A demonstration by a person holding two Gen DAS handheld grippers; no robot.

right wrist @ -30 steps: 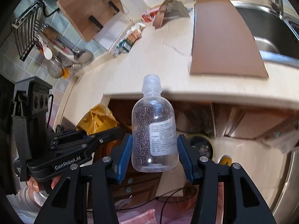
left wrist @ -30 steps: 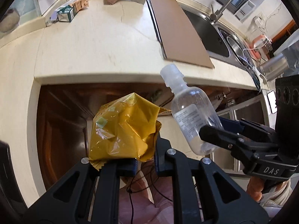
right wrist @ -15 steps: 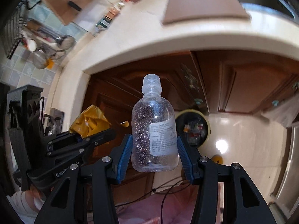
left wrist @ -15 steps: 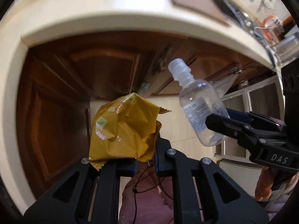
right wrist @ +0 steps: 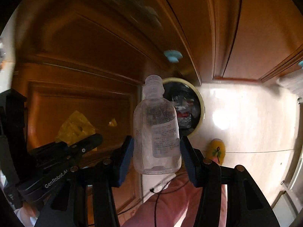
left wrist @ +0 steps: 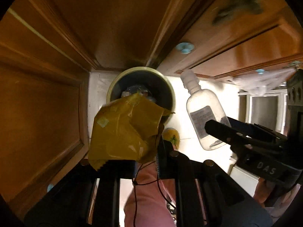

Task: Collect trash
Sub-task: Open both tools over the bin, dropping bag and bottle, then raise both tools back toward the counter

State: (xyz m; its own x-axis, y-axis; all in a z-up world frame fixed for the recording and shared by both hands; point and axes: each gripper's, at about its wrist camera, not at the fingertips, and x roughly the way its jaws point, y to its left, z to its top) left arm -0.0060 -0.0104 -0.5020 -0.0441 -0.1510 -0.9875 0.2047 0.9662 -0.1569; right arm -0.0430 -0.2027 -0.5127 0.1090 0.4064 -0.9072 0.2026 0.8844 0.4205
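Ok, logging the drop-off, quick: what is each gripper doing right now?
Left gripper: shut on the crumpled yellow plastic wrapper.
Right gripper: shut on the clear plastic bottle.

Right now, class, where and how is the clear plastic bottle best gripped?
Grip the clear plastic bottle across its lower body, coming from the base end, as the right gripper does: the sides there are broad and near parallel, so the pads sit flat. The narrow neck tapers and would likely slip.
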